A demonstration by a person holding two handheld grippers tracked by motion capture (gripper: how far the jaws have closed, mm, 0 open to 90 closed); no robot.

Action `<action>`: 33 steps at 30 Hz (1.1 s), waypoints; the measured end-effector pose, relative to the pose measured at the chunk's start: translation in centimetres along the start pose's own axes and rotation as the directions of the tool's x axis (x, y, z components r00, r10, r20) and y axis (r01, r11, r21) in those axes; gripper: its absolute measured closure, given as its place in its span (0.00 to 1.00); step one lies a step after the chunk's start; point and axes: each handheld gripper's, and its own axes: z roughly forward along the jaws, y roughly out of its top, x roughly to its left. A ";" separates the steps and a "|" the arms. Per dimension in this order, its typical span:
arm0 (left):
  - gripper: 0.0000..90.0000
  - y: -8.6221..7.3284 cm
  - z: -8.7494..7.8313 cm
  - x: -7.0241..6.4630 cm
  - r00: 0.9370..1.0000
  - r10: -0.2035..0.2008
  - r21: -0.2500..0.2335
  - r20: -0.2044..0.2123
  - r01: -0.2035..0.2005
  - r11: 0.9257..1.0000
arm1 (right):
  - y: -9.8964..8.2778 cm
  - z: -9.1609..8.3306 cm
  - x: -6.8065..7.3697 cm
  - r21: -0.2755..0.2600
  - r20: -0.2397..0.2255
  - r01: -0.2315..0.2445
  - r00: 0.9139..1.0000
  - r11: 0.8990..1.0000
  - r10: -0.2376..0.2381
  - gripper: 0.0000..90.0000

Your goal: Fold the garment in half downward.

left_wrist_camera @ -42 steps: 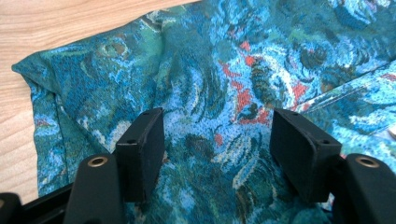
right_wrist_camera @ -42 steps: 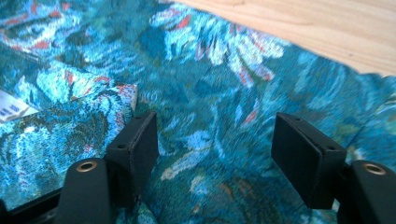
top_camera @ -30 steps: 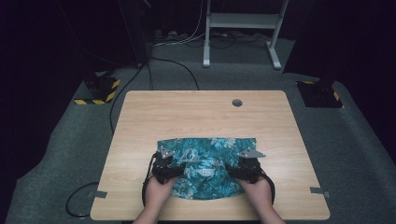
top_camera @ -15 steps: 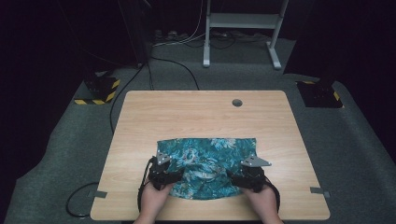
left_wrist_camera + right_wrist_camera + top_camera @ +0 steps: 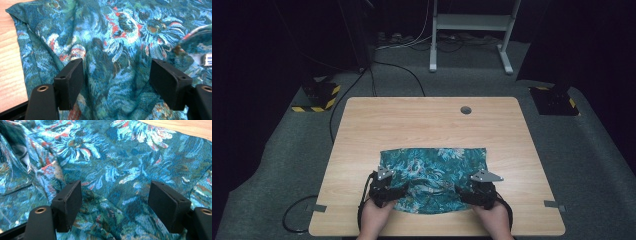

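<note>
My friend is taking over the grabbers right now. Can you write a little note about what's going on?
Left hand-held gripper: open, jaws have just been opening, blue-green patterned cloth beneath, not pinched.
Right hand-held gripper: open over the same cloth, nothing clamped.
Cloth: lies folded on the near half of the wooden table, wrinkled near its front edge between the grippers.
Done: cloth roughly folded into a rectangle.
Left: probably smooth the front and fold again.

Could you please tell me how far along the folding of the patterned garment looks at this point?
Done: the teal garment lies as a rough rectangle on the table. In hand: the left claw, whose jaws have just been opening, and the right claw hover open over its near edge. Left: the near edge still looks rumpled; further folds likely remain.
</note>
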 end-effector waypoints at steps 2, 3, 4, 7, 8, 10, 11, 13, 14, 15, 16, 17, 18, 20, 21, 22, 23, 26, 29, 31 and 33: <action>0.30 -0.2 -0.1 -0.1 1.000 0.003 0.003 0.002 -0.003 1.000 | -0.3 -0.2 -0.1 0.003 -0.005 -0.002 1.000 1.000 0.002 0.29; 0.29 -0.3 -0.2 -0.1 1.000 0.007 0.006 0.000 -0.007 1.000 | -0.4 -0.3 -0.1 0.004 -0.006 -0.002 1.000 1.000 0.002 0.29; 0.29 -0.4 -0.3 -0.1 1.000 0.007 0.008 -0.004 -0.007 1.000 | -0.5 -0.4 -0.1 0.010 -0.008 -0.004 1.000 1.000 0.004 0.29; 0.28 -0.7 -0.5 0.0 1.000 0.012 0.011 -0.014 -0.012 1.000 | -1.0 -0.6 -0.2 0.020 -0.007 0.002 1.000 1.000 -0.002 0.28; 0.27 -0.8 -0.5 0.1 1.000 0.012 0.013 -0.015 -0.012 1.000 | -1.1 -0.6 -0.3 0.023 -0.008 0.000 1.000 1.000 0.000 0.28; 0.27 -1.0 -0.6 0.3 1.000 0.007 0.017 -0.020 -0.007 1.000 | -1.4 -0.7 -0.3 0.032 -0.008 0.004 1.000 0.999 -0.004 0.28; 0.26 -1.0 -0.7 0.5 1.000 0.002 0.019 -0.020 -0.001 1.000 | -1.6 -0.7 -0.4 0.040 -0.008 0.004 1.000 0.999 -0.004 0.28; 0.26 -1.1 -0.9 0.8 1.000 -0.002 0.020 -0.024 0.002 1.000 | -1.8 -0.7 -0.5 0.048 -0.011 0.004 1.000 0.999 -0.003 0.27; 0.25 -1.1 -1.0 1.0 1.000 -0.004 0.020 -0.027 0.005 1.000 | -1.9 -0.8 -0.5 0.048 -0.011 0.006 1.000 0.999 -0.005 0.27; 0.24 -1.1 -1.1 1.1 1.000 -0.008 0.018 -0.027 0.009 1.000 | -1.9 -1.0 -0.6 0.048 -0.011 0.002 1.000 0.999 -0.001 0.27; 0.24 -1.1 -1.2 1.2 1.000 -0.010 0.015 -0.025 0.011 1.000 | -1.9 -1.1 -0.6 0.042 -0.012 -0.001 1.000 0.999 0.001 0.27; 0.23 -1.0 -1.3 1.4 1.000 -0.015 0.012 -0.023 0.015 1.000 | -1.9 -1.3 -0.7 0.035 -0.012 -0.004 1.000 0.999 0.004 0.27; 0.23 -0.8 -1.4 1.5 1.000 -0.020 0.006 -0.020 0.020 1.000 | -1.9 -1.5 -0.8 0.027 -0.011 -0.004 1.000 1.000 0.005 0.26; 0.22 -0.4 -1.4 1.5 1.000 -0.021 -0.006 -0.017 0.021 1.000 | -1.5 -2.0 -1.1 0.006 0.001 -0.010 1.000 1.000 0.010 0.26; 0.22 -0.1 -1.4 1.5 1.000 -0.024 -0.011 -0.012 0.024 1.000 | -1.3 -2.0 -1.4 -0.002 0.006 -0.019 1.000 1.000 0.019 0.26; 0.22 0.2 -1.2 1.4 1.000 -0.022 -0.011 -0.007 0.022 1.000 | -1.0 -2.0 -1.7 -0.006 0.009 -0.033 0.999 0.999 0.033 0.26; 0.22 0.5 -1.0 1.1 1.000 -0.017 -0.012 0.003 0.017 1.000 | -0.7 -1.8 -1.9 -0.009 0.006 -0.047 0.999 0.999 0.047 0.26; 0.22 0.7 -0.4 -0.1 1.000 0.009 -0.010 0.029 -0.008 1.000 | 0.1 -1.0 -1.3 -0.007 -0.013 -0.037 0.999 0.999 0.037 0.26; 0.22 0.2 -0.2 -0.7 0.999 0.024 0.002 0.042 -0.024 1.000 | 0.2 -0.2 0.3 0.002 -0.042 0.009 0.999 1.000 -0.009 0.26; 0.22 -0.3 -0.2 -0.8 0.999 0.029 0.016 0.045 -0.030 0.999 | -0.1 -0.1 1.1 0.010 -0.056 0.026 0.998 1.000 -0.025 0.26; 0.22 -0.8 -0.3 -0.8 0.999 0.028 0.020 0.039 -0.029 0.999 | -0.6 0.0 1.5 0.022 -0.062 0.033 0.998 0.999 -0.032 0.26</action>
